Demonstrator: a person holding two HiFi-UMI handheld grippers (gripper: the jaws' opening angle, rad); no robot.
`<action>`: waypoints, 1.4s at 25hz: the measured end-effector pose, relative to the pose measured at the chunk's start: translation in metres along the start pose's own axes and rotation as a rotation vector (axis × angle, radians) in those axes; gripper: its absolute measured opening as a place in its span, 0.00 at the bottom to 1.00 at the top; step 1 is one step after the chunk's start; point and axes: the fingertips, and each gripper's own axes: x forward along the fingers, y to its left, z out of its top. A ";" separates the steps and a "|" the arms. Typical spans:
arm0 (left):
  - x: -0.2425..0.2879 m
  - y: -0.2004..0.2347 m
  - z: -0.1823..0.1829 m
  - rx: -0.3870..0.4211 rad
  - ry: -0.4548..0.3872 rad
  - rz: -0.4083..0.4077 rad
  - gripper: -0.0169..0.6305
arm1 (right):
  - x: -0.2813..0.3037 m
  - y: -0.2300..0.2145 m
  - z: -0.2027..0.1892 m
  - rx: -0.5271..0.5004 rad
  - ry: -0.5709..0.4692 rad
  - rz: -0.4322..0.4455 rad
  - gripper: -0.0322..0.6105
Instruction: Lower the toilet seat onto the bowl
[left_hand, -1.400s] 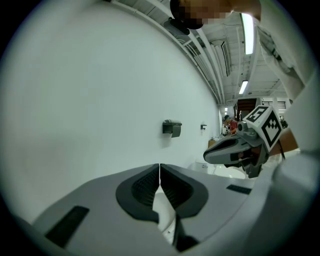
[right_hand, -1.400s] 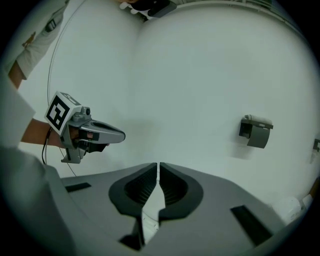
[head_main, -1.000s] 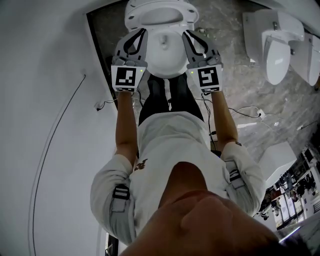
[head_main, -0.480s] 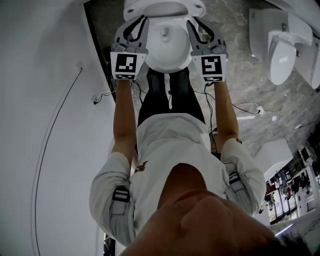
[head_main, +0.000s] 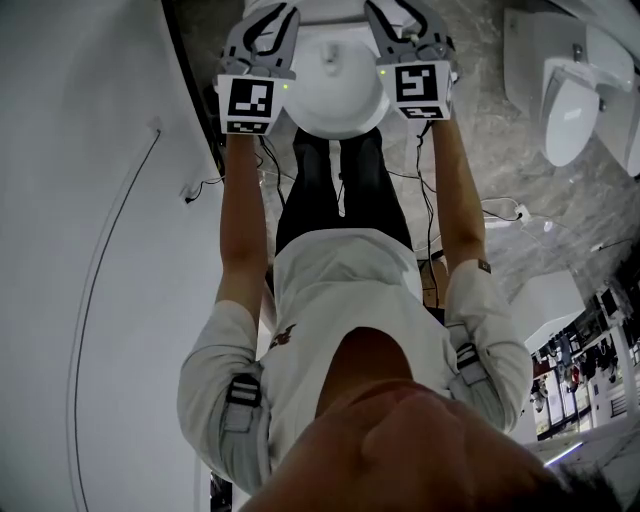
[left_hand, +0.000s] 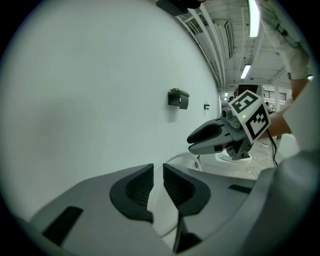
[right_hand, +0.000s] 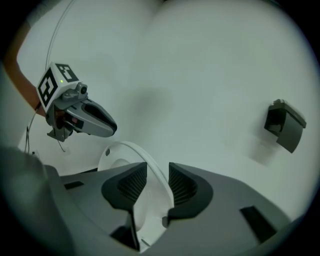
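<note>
Head view shows the toilet bowl (head_main: 335, 100) at the person's feet; the toilet seat (right_hand: 150, 170) appears to lie down on the bowl's rim, though its hinge end is out of frame; lowering is judged done or all but done. Left gripper (left_hand: 158, 182) sits at the bowl's left edge, jaws narrow and opening, a white sliver of seat in the gap, unpressed. Right gripper (right_hand: 158, 181) sits at the right edge, jaws wide and opening, seat edge loose between them; only withdrawal appears left.

Toilet bowl (head_main: 335, 100), white, top centre. Left gripper (head_main: 268, 15) and right gripper (head_main: 402, 12) flank it, jaws opening, contents indiscernible. Cables (head_main: 500, 215) on marbled floor (head_main: 480, 150).
</note>
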 end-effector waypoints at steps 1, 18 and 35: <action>0.001 0.001 -0.001 0.003 0.003 -0.003 0.12 | 0.006 -0.001 -0.002 -0.019 0.008 0.001 0.29; -0.006 0.009 -0.012 0.029 0.011 -0.013 0.24 | 0.032 0.004 -0.026 -0.035 0.084 -0.028 0.28; -0.033 -0.012 -0.044 0.051 0.039 -0.117 0.24 | -0.021 0.042 -0.026 0.005 0.091 -0.141 0.25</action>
